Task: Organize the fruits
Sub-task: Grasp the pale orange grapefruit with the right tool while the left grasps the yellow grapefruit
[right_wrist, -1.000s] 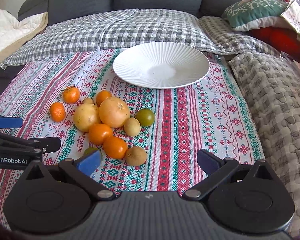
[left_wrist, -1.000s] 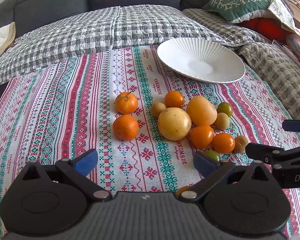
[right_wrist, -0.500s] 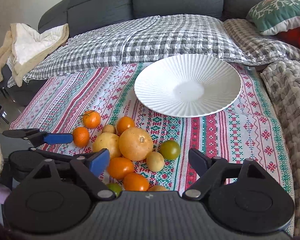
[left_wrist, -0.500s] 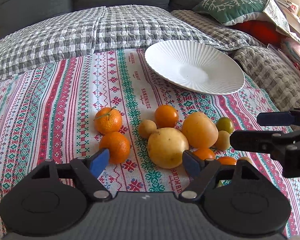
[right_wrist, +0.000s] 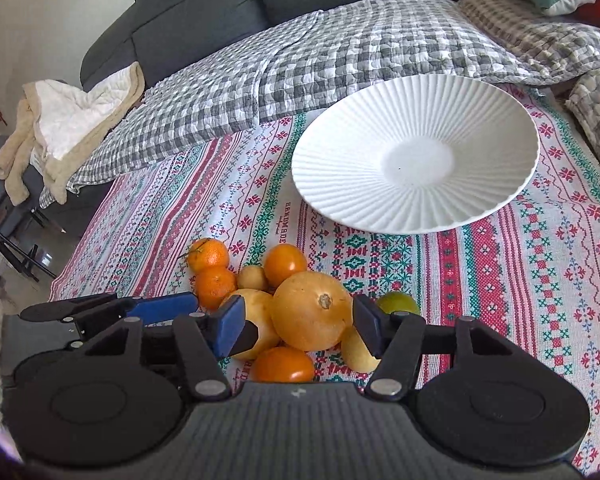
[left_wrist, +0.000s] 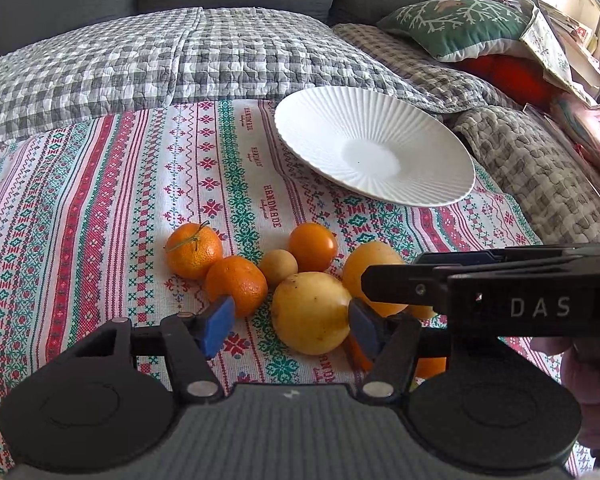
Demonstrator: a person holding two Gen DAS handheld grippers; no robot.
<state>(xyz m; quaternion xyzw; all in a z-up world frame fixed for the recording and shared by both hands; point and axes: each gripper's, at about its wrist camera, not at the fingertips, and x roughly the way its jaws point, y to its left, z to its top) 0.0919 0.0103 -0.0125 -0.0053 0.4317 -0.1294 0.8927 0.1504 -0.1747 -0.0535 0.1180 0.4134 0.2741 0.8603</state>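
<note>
Both grippers' fingers (left_wrist: 221, 330), closing, straddle fruit: left the yellow fruit (left_wrist: 310, 314), right the stem-up orange fruit (right_wrist: 312, 311).

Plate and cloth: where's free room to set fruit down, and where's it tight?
The white plate is bare throughout. The patterned cloth is free left of the fruit, up to the checked quilt, and in the strip between plate and fruit. Tight: the fruit cluster, where the left gripper and right gripper converge.
</note>
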